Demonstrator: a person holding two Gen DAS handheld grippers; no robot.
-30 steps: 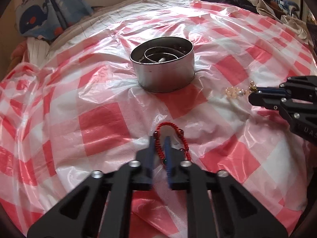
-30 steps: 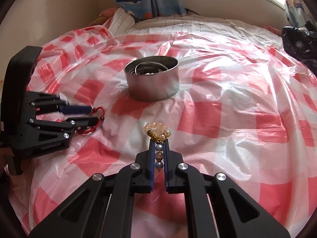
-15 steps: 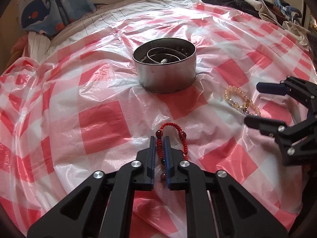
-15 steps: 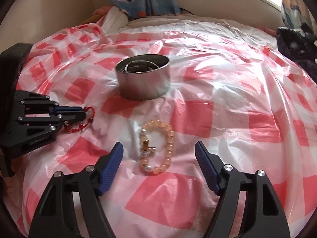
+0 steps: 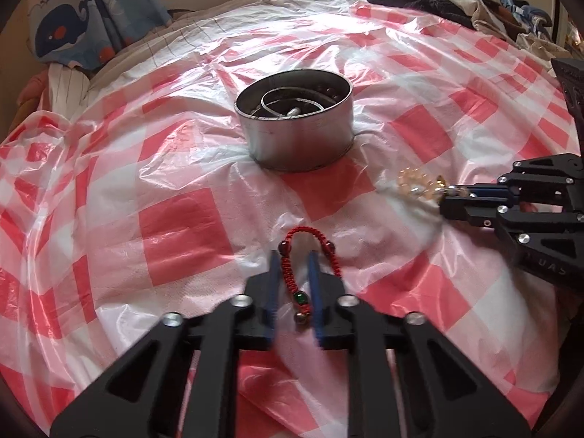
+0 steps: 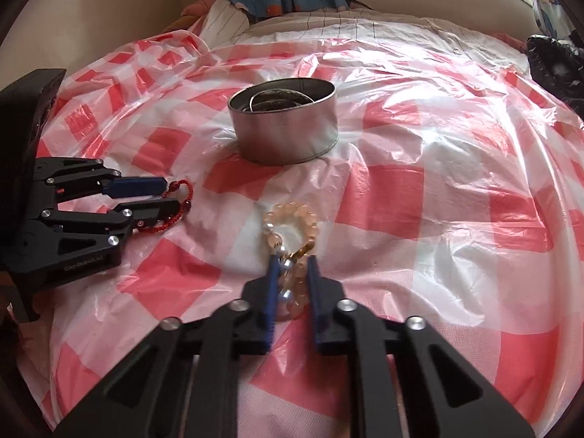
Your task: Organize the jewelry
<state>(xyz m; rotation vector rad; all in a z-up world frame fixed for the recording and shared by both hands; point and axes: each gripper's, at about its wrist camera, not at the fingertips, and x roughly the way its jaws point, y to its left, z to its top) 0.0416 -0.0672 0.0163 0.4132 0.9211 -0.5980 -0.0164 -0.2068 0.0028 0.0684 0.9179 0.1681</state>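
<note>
On the bed's checked sheet (image 6: pixel 401 189), right tongs (image 6: pixel 292 261) just reclosed on amber bracelet (image 6: pixel 292 215); left tongs (image 5: pixel 294 255) clench red bracelet (image 5: pixel 310 235). Both ready for tin (image 5: pixel 295 138).

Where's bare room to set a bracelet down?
Bare checkered sheet stretches right of the metal tin, and left of it toward the whale-print fabric. Crowded in front: red bracelet and amber bead bracelet.

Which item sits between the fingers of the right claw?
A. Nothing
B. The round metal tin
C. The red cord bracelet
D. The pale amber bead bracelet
D: the right claw is closed around the pale amber bead bracelet, while the red cord bracelet is in the left claw.
</note>
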